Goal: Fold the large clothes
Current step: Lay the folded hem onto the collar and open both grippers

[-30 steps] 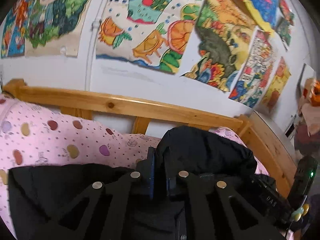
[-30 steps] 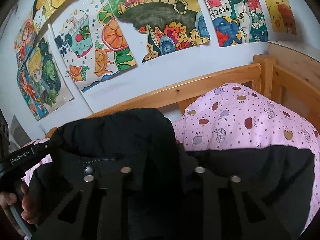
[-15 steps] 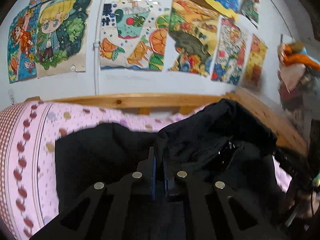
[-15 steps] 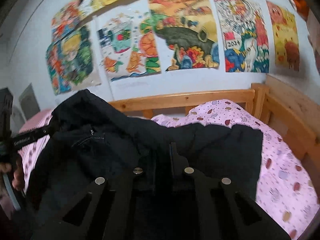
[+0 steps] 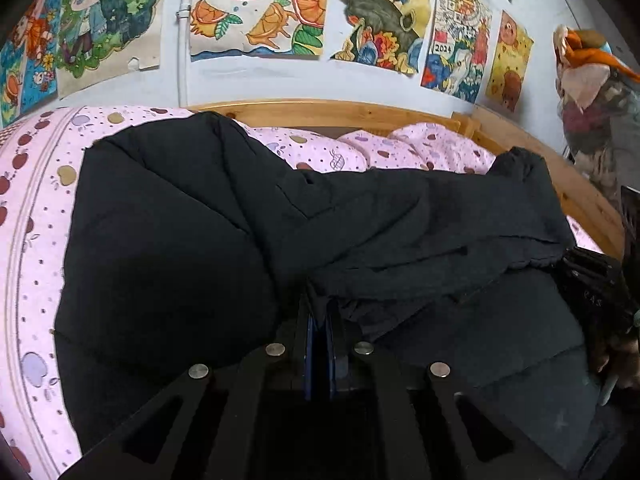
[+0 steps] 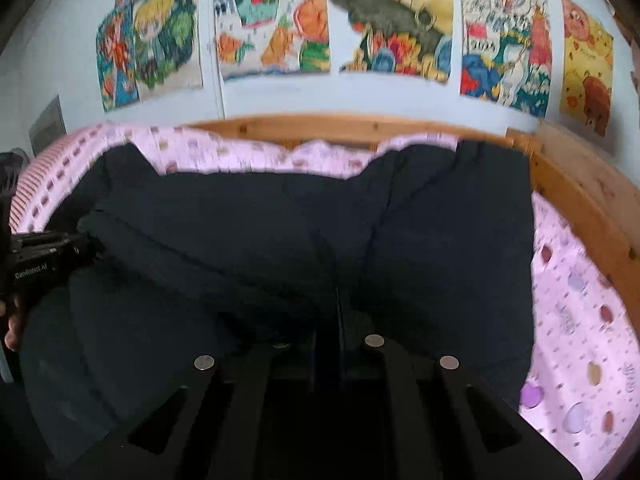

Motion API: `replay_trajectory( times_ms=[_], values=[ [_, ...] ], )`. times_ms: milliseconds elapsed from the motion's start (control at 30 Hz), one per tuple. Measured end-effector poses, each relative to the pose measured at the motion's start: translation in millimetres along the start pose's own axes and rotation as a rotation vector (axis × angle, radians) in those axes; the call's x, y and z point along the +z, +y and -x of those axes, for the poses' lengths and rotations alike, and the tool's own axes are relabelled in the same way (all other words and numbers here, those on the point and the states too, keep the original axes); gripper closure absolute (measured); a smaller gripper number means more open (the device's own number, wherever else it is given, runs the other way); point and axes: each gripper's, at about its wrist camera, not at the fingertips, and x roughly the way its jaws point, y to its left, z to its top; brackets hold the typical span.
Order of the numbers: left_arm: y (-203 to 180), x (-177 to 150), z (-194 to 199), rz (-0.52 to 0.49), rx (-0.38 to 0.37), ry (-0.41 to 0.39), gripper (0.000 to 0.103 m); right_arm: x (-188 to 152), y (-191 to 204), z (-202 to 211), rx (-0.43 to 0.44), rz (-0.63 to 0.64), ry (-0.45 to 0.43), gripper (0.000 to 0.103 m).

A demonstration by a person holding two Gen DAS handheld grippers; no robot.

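A large black padded jacket (image 5: 168,240) is spread across a bed covered by a pink duvet (image 5: 28,216) printed with apples and dots. The bed has a pine frame (image 5: 328,109), and the white wall behind it is hung with coloured drawings (image 5: 256,8).

Legible writing: "2024" is read on one drawing (image 5: 443,48) in the left wrist view. In the right wrist view, "GenRobot.AI" is printed in white on the body of the left claw (image 6: 34,268); the print is blurred. In the left wrist view, faint letters on the right claw (image 5: 592,292) at the right edge appear to read "DAS"; this reading is uncertain.

Left claw (image 5: 318,312): clenched on a fold of the black jacket, with fabric bunched between the blue-lined fingers (image 5: 309,340).

Right claw (image 6: 340,320): its jaws have just been closing and are now clenched on the black jacket, with a ridge of fabric rising from between them.

Shown only in the left wrist view: a heap of orange and pale textiles (image 5: 588,60) at the right, and a ribbed cuff or hem (image 5: 520,160) of the jacket near the frame corner.

Shown only in the right wrist view: a drawing of bears on a yellow ground (image 6: 586,68), part of a hand (image 6: 12,328) under the left claw, and a grey panel on the wall (image 6: 48,124). This view is motion-blurred.
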Motion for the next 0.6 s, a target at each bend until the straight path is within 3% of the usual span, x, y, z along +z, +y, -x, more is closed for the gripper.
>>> replay_trajectory(
  times_ms=[200, 400, 467, 600],
  values=[
    [-11.9, -10.3, -15.4, -0.076, 0.062, -0.019, 0.097, -9.6, 2.3, -23.4, -0.008, -0.004, 0.04, 0.096],
    [-9.9, -8.8, 1.4, -0.065, 0.041, -0.061, 0.095, -9.8, 1.1, -10.0, 0.004, -0.019, 0.013, 0.093],
    [-9.2, -8.8, 7.2, -0.065, 0.039, -0.066, 0.092, -9.6, -2.0, -3.8, 0.014, -0.025, 0.004, 0.087],
    [-7.1, -10.2, 23.2, -0.077, 0.033, -0.056, 0.074, -17.1, -12.5, 16.8, 0.023, -0.007, -0.012, 0.062]
  ],
)
